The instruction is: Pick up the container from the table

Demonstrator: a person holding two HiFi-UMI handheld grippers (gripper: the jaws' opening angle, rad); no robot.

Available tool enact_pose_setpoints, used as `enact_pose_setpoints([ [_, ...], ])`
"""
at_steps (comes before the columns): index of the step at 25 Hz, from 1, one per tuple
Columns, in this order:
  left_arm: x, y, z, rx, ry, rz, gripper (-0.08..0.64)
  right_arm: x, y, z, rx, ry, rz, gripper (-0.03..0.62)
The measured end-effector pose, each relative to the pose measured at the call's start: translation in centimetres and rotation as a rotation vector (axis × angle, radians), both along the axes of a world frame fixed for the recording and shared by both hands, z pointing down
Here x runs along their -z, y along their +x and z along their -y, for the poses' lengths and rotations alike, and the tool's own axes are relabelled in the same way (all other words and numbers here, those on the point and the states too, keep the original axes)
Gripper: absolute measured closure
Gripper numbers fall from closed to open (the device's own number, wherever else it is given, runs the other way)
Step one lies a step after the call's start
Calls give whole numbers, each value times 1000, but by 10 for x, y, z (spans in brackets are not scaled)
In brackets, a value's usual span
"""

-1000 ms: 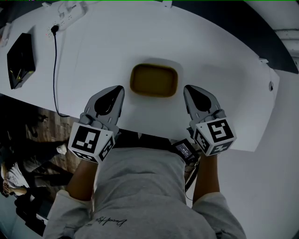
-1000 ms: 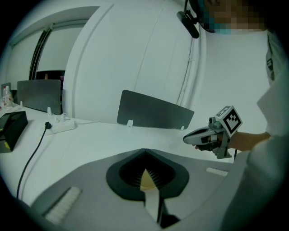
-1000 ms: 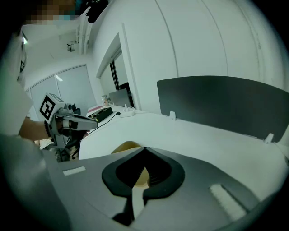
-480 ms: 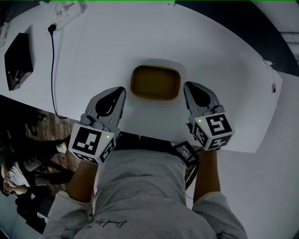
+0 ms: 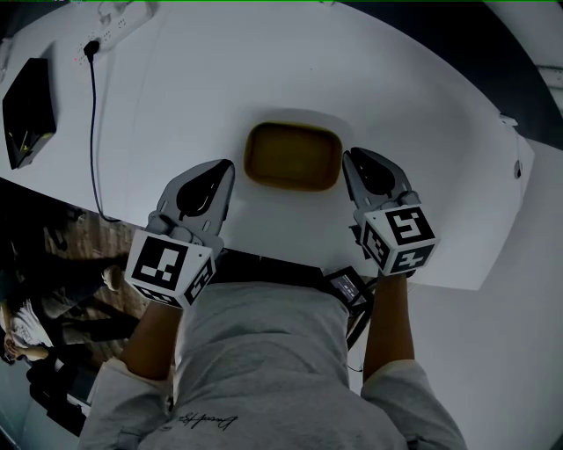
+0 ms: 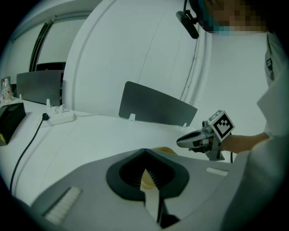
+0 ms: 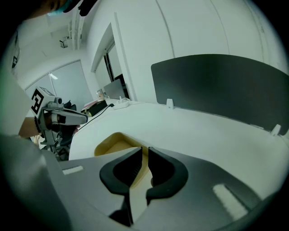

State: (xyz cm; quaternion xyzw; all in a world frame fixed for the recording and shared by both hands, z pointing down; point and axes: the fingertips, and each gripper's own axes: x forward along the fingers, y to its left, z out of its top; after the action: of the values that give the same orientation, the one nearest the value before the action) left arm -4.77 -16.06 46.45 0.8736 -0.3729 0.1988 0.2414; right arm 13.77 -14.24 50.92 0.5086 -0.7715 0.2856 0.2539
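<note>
A shallow yellow-brown rectangular container (image 5: 292, 156) lies on the white table (image 5: 422, 132), between my two grippers. My left gripper (image 5: 223, 169) hovers just off its left end with the jaw tips touching and nothing held. In the left gripper view the container (image 6: 165, 150) peeks over that gripper (image 6: 144, 151). My right gripper (image 5: 350, 159) is close to the container's right end. Its jaws have just been opening and stand slightly apart, with nothing pressed between them. In the right gripper view the container (image 7: 113, 141) lies just beyond the parted tips of the right gripper (image 7: 144, 150).
A power strip (image 5: 119, 13) with a black cable (image 5: 92, 123) and a black box (image 5: 26, 110) sit at the table's far left. Grey partition panels (image 6: 156, 106) stand along the far edge. The table's near edge runs just behind both grippers.
My right gripper has sunk and edged in toward the container's right end. My left gripper has stayed put.
</note>
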Motion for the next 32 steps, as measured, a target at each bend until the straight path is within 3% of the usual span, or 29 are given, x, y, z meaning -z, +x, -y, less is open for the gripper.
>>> enact_pose_setpoints([
  [17, -19, -6, 0, 18, -53, 9, 560, -37, -2, 10, -4, -83, -2, 482],
  [32, -27, -9, -1, 26, -69, 12, 560, -55, -6, 11, 0, -145, 2, 483],
])
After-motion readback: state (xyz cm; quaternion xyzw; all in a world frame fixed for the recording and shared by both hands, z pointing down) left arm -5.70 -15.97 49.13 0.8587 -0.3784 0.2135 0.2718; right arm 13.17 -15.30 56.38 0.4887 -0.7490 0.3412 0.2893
